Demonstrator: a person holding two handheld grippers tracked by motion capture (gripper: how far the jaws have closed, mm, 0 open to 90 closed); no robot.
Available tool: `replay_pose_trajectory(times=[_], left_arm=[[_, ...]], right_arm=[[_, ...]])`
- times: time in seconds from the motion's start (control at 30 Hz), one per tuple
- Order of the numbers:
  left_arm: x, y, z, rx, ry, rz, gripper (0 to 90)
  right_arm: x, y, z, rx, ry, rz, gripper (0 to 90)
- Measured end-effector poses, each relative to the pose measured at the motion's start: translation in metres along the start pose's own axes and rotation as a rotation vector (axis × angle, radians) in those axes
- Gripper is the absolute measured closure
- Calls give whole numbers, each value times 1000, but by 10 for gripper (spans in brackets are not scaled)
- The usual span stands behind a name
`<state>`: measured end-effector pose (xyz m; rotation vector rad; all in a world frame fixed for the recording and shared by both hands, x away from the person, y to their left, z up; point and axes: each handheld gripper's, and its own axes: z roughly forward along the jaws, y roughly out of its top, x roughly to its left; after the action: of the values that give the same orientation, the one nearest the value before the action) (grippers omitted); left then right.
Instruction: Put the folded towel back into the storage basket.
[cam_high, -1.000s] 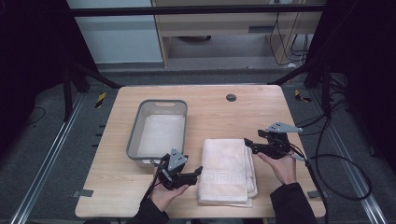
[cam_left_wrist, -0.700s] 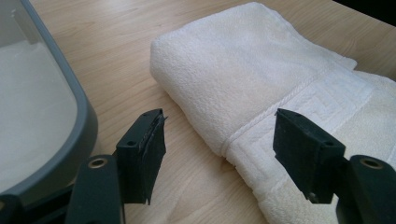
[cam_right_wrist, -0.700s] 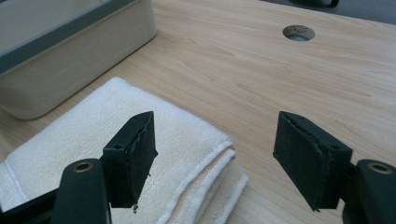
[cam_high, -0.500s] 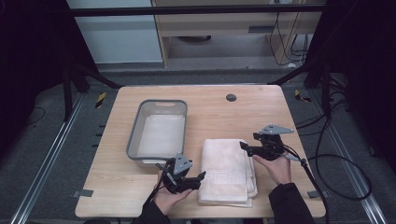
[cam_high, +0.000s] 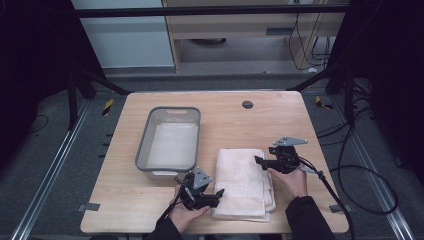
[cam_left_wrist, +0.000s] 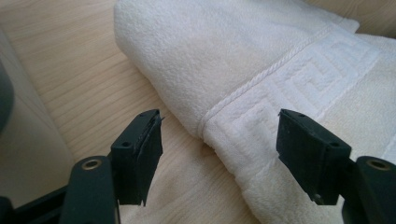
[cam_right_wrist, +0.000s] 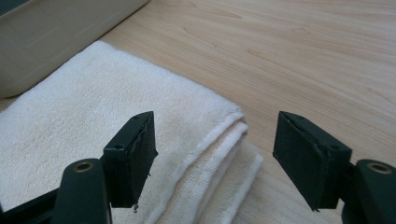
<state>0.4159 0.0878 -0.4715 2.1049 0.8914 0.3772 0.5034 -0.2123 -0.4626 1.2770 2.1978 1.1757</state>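
A folded white towel lies on the wooden table near its front edge. My left gripper is open at the towel's near left edge; in its own view the jaws straddle the towel's patterned border. My right gripper is open at the towel's far right corner, and the layered towel corner lies between and just beyond its jaws. Neither gripper holds anything.
A grey plastic bin with pale lining stands left of the towel, close to my left gripper. The table has a small dark hole at the back. Cables trail off the right side.
The left gripper has slid right and forward onto the towel's near left edge. The right gripper has shifted slightly left toward the towel's far right corner.
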Motion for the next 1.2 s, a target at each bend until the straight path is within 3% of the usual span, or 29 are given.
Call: replay_pose_trajectory(times=[0.23, 0.43, 0.8, 1.2], left_arm=[[-2, -4, 11, 30, -16, -12, 283], [-5, -7, 17, 49, -7, -10, 280], [-3, -10, 25, 64, -22, -45, 282], [2, -11, 30, 84, -75, -93, 328]], right_arm=[[3, -4, 10, 39, 9, 0, 288], [4, -8, 17, 67, 9, -9, 289], [6, -12, 24, 99, 7, -1, 297], [6, -14, 29, 128, 22, 32, 317]])
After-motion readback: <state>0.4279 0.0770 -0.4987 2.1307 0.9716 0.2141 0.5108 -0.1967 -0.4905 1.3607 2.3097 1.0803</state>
